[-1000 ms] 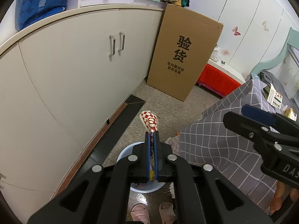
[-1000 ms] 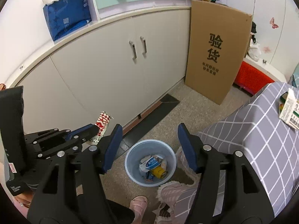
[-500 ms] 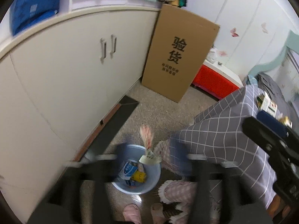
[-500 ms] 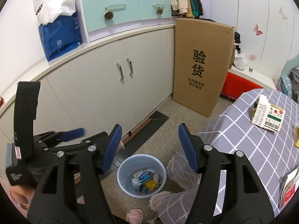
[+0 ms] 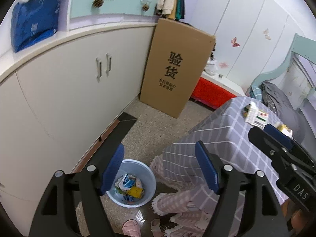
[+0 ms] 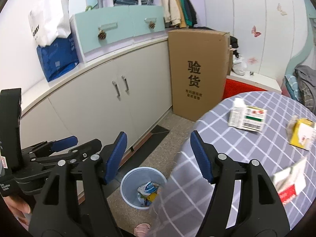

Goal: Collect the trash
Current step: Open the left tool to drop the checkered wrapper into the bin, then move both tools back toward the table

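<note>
A pale blue trash bin (image 5: 136,168) stands on the floor, holding several wrappers (image 5: 127,181); it also shows in the right wrist view (image 6: 128,179). My left gripper (image 5: 160,169) is open and empty above the bin. My right gripper (image 6: 158,158) is open and empty above the table edge. On the checked table (image 6: 246,148) lie a white carton (image 6: 246,116), a yellow box (image 6: 302,136) and a red-and-white packet (image 6: 290,183). The carton also shows in the left wrist view (image 5: 256,116).
White cabinets (image 5: 69,90) run along the left. A tall cardboard box (image 5: 175,69) leans at their end, beside a red box (image 5: 213,92). Pink slippers (image 5: 131,225) stand by the bin. A bed (image 5: 280,96) lies behind the table.
My left gripper opened and let go of the red-checked wrapper, which dropped into the bin. Both grippers rose and the right one swung toward the table.
</note>
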The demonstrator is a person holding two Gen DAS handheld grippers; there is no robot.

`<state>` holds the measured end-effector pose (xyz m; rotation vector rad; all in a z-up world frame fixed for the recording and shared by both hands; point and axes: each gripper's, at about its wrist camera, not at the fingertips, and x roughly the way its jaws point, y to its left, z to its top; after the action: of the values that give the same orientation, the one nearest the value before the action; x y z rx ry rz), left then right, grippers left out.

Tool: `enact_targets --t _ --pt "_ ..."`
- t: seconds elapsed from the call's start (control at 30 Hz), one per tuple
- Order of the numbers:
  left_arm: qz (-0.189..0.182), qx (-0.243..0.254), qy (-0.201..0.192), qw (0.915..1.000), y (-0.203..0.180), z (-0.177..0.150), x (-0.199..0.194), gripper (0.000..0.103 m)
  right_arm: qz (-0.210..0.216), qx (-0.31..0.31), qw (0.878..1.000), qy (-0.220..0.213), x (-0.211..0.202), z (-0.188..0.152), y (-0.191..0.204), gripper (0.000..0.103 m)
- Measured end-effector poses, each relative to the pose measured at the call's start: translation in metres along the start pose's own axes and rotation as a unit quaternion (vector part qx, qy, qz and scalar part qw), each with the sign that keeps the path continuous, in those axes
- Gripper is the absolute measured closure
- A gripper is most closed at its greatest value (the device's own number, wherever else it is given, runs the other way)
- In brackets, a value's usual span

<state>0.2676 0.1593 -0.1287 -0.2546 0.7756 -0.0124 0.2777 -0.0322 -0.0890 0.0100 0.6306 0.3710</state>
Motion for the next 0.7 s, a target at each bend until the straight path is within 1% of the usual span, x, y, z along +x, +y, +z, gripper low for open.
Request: enact_targets --t 0.1,0.2,0.37,0.47,0.53,0.6,0.7 --pt "-0.007 0.015 -0.005 0.9999 -0.019 -0.002 -0.009 0.029 -0.010 0.012 1.000 -0.012 -0.020 -0.003 -0.019 0.035" --pt "-0.023 0.035 -0.009 0.9991 -0.046 -0.005 -0.017 0.027 -0.025 0.030 0.999 -0.023 -0.043 -0.009 -0.043 0.034" --pt "-0.057 0.088 -0.004 0.9945 -0.105 -0.016 -0.017 0.022 -0.058 0.070 0.995 -0.039 -0.078 -0.026 -0.093 0.033" --pt "-0.086 0.125 0.002 0.9884 -0.146 -0.027 -0.014 0.020 -0.084 0.097 0.991 -0.046 -0.099 -0.037 -0.128 0.032" --pt "-0.110 0.151 0.013 0.9822 -0.173 -0.033 -0.009 0.020 -0.099 0.115 0.987 -0.052 -0.111 -0.045 -0.149 0.032" --pt "-0.127 0.170 0.022 0.9769 -0.193 -0.039 -0.004 0.019 -0.118 0.136 0.982 -0.056 -0.124 -0.054 -0.176 0.031" --pt "-0.153 0.201 0.029 0.9670 -0.229 -0.051 0.008 0.019 -0.131 0.166 0.976 -0.058 -0.135 -0.067 -0.205 0.031"
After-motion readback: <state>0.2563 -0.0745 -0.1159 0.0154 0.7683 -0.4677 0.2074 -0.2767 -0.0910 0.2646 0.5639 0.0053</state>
